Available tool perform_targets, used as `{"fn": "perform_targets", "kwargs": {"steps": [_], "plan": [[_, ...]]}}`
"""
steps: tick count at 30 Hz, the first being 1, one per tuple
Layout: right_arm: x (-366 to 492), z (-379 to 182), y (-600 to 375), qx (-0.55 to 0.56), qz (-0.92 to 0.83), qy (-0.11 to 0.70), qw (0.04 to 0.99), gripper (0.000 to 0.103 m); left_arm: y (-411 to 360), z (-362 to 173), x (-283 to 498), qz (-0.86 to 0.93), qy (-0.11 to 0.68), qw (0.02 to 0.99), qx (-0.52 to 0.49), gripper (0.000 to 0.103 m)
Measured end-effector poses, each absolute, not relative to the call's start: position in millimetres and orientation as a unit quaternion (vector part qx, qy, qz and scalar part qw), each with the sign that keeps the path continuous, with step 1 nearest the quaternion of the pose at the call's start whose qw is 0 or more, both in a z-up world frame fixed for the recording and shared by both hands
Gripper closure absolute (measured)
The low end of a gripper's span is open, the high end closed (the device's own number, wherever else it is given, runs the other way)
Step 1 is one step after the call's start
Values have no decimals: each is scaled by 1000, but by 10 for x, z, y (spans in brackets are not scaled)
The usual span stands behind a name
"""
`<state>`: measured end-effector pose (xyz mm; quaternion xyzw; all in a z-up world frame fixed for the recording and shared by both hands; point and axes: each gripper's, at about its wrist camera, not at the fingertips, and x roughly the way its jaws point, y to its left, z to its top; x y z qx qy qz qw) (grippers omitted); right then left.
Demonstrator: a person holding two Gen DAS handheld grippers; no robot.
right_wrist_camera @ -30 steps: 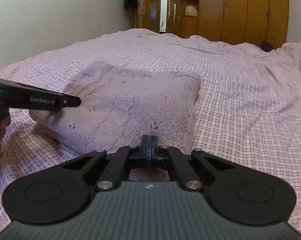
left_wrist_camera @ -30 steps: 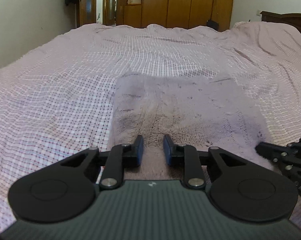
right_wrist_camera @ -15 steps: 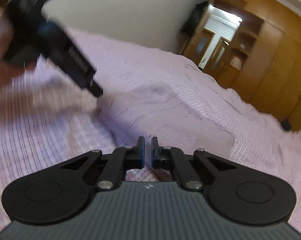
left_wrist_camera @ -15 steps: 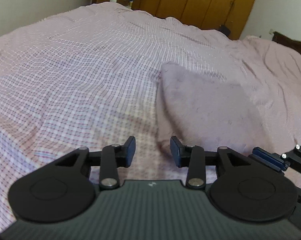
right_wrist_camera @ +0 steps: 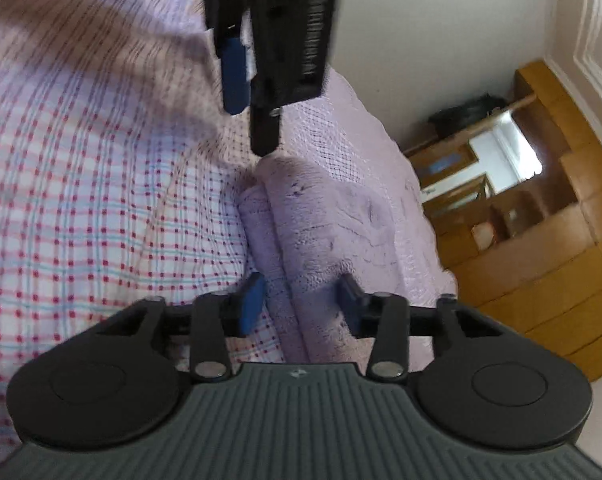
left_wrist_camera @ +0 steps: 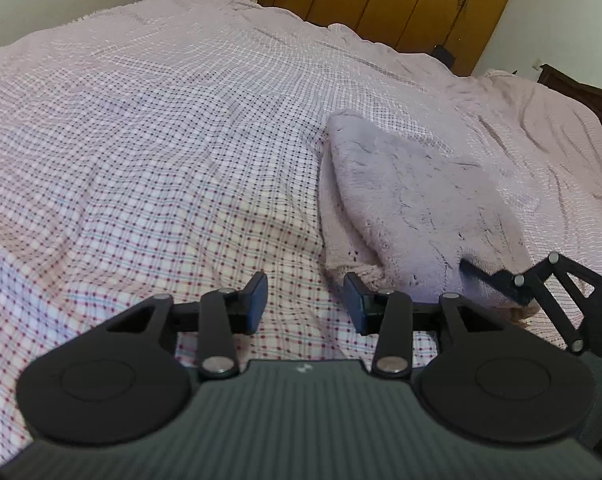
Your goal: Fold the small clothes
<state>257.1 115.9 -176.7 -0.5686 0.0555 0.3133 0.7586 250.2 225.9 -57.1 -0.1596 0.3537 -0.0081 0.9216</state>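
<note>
Folded lilac garment [left_wrist_camera: 417,208] lies on the checked bedspread [left_wrist_camera: 161,152]; left gripper [left_wrist_camera: 305,300] hangs beside it, jaws parted over bare sheet; right gripper [right_wrist_camera: 301,304] has just opened, jaws straddling the garment's folded edge, not pinching.

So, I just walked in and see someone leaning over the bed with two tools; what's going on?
A person is folding a fuzzy lilac knitted garment on the pink checked bedspread, a gripper in each hand. The garment lies folded into a compact stack. The left gripper is open over the bedspread beside it. The right gripper has just been opening, its jaws straddling the garment's folded edge without pressing on it.
</note>
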Motion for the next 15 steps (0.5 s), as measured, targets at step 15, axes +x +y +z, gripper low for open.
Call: {"fn": "perform_targets", "kwargs": {"steps": [15], "plan": [[2874, -1794, 1462, -592, 339, 50, 729, 67, 2445, -622, 2504, -9, 361, 904, -229, 38]]}}
